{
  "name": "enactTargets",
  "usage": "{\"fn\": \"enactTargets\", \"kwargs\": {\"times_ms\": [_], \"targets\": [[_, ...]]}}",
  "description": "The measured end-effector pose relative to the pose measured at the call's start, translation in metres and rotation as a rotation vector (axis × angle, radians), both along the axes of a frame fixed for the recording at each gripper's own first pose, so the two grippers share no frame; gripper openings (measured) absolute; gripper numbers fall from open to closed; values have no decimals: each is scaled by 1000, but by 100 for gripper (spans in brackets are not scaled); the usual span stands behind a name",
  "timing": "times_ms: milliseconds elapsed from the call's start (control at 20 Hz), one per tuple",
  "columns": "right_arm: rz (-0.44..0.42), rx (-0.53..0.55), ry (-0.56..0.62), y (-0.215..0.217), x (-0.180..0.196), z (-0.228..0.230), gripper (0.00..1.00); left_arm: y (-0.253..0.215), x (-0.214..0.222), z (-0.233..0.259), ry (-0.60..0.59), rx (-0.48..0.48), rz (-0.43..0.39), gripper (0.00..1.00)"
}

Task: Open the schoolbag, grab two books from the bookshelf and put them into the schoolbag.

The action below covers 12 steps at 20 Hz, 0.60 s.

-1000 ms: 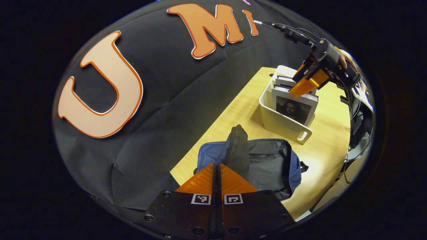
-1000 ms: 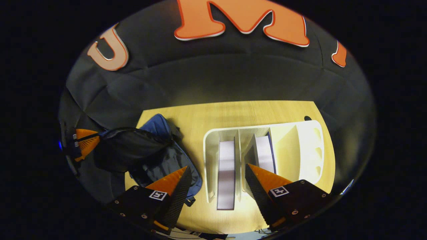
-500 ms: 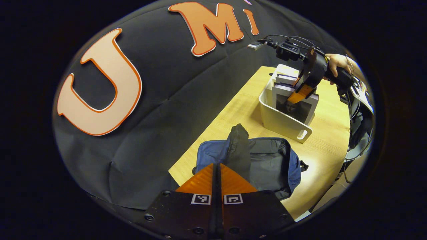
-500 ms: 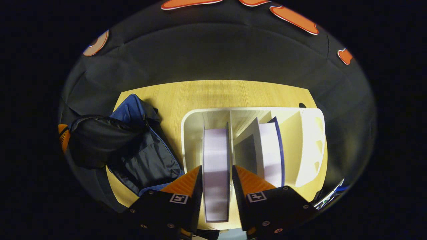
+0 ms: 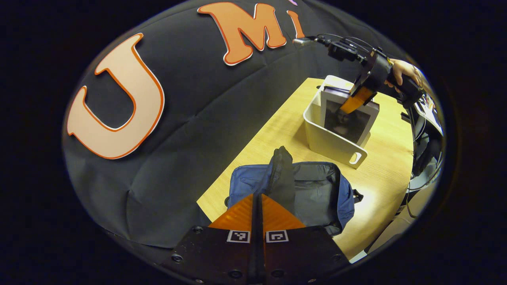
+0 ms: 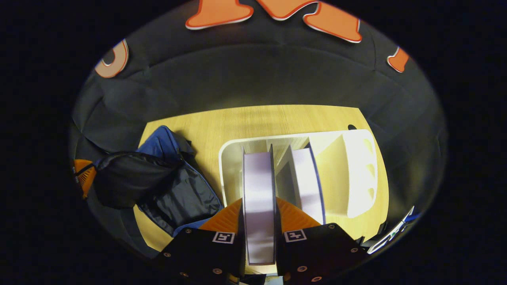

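Since half a second ago the right gripper [image 6: 259, 233] has closed in from either side of the first book [image 6: 258, 206], and its jaws are now clenched on that book's top edge; in the left gripper view the same gripper shows at about two o'clock, gripping the book [image 5: 348, 118] and raising it a little in the white bookshelf [image 5: 328, 140]. The second book [image 6: 307, 186] leans in the next slot, just toward three o'clock of the held one. The left gripper [image 5: 257, 213] has barely shifted: its jaws are pressed together on the dark flap [image 5: 282, 174] of the schoolbag [image 5: 317, 194] and hold it up at six o'clock, so the bag lies open on the wooden table [image 5: 384, 174], between the bookshelf and the table's near edge. In the right gripper view the open schoolbag [image 6: 174, 198] sits at nine o'clock of the shelf. The book looks stiff and moderately heavy, with a smooth cover that could slip, so a firm hold near the middle of the top edge seems best, to stop it swinging as it clears the divider. The bag is soft and will sag shut if the flap is released, so the flap probably needs holding while the book goes in.
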State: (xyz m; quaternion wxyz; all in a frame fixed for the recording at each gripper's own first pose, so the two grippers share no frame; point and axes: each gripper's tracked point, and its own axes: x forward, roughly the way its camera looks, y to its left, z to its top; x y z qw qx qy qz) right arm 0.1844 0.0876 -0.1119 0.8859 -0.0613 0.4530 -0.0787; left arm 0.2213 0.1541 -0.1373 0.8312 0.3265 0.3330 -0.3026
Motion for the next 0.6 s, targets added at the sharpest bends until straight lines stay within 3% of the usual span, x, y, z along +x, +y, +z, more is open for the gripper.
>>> {"fn": "enactTargets", "kwargs": {"times_ms": [50,100,350,400,450,600], "targets": [[6,20,-30,1,-6,14,30,0,-1,0,-1,-2,2,9],[14,36,-63,4,-12,29,30,0,-2,0,-1,-3,2,1],[18,115,-259,1,-57,98,30,-1,-5,0,0,-2,-4,1],[16,144,-295,3,-67,111,30,-1,-5,-2,2,0,-6,9],[15,176,-329,6,-77,122,30,-1,-5,-3,3,2,-7,0],[17,316,-411,23,-102,130,29,-3,-5,-2,-2,6,-9,1]]}}
